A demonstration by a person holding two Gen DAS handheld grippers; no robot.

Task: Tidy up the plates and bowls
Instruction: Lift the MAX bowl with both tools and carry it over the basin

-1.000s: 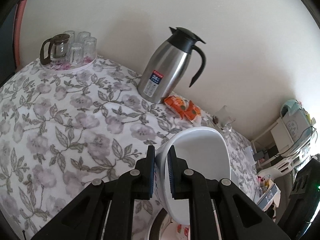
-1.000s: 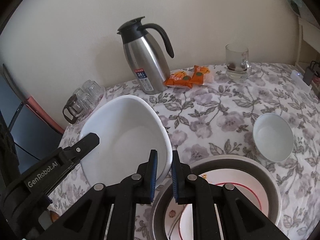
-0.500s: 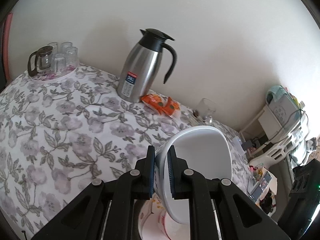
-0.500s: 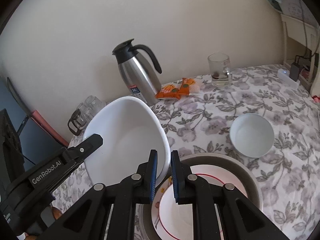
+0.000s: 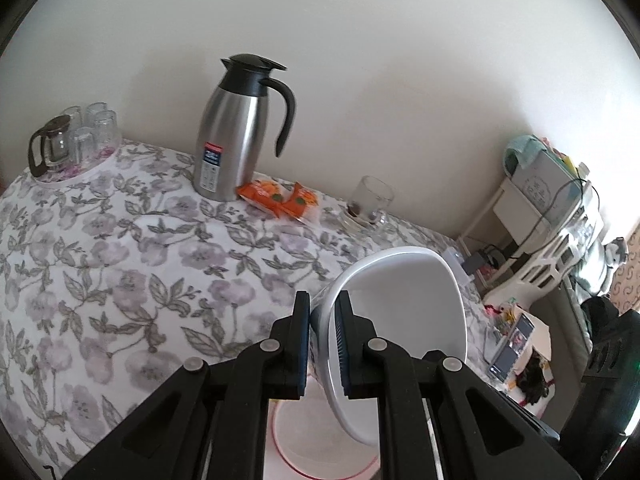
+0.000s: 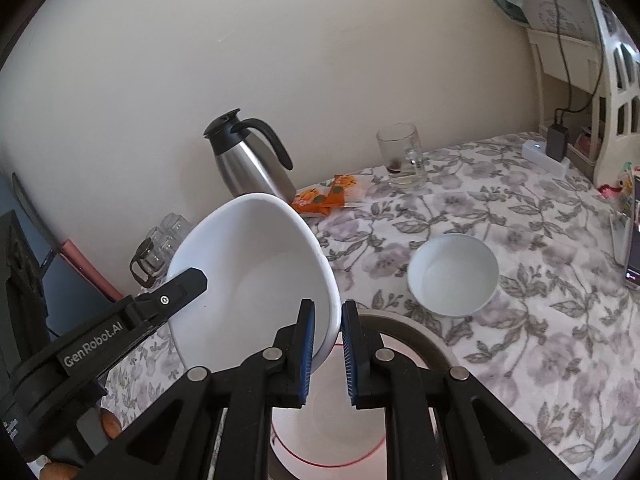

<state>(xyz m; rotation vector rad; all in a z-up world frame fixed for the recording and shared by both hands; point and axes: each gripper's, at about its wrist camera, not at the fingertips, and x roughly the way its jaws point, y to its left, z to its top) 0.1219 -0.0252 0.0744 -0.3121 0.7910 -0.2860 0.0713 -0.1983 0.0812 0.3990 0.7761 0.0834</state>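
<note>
On the arm of my left gripper (image 6: 188,286), seen from the right wrist camera, I am reading the white words "GenRobot.AI". The steel thermos jug (image 5: 230,136) is carrying a label with a red strip on top and a dark blue field under it; the print there is too small for me to read. The orange snack packets (image 5: 280,198) beside it have green and white marks, but I cannot read them either.

I am holding the large white bowl (image 6: 248,280) with both grippers. The left gripper's (image 5: 323,344) jaws are closed on its rim from one side, and the right gripper's (image 6: 328,354) jaws are closed on the rim at the opposite side, one blue pad inside the bowl and one outside. The bowl is plain white, smooth and glossy, deep, with a thin rounded rim. It is tilted steeply, its opening turned toward the right camera, and it is hanging above the counter (image 5: 120,248), over a round grey basin (image 6: 424,336). In the basin a white plate with a thin red ring (image 6: 332,440) is lying.

A small white bowl (image 6: 454,276) is standing upright on the flowered cloth, just beside the basin. A glass mug (image 6: 402,156) with a dark rest at its bottom is standing near the wall. At the far corner, a tray of upturned glasses and a small glass pot (image 5: 74,140) is standing.
</note>
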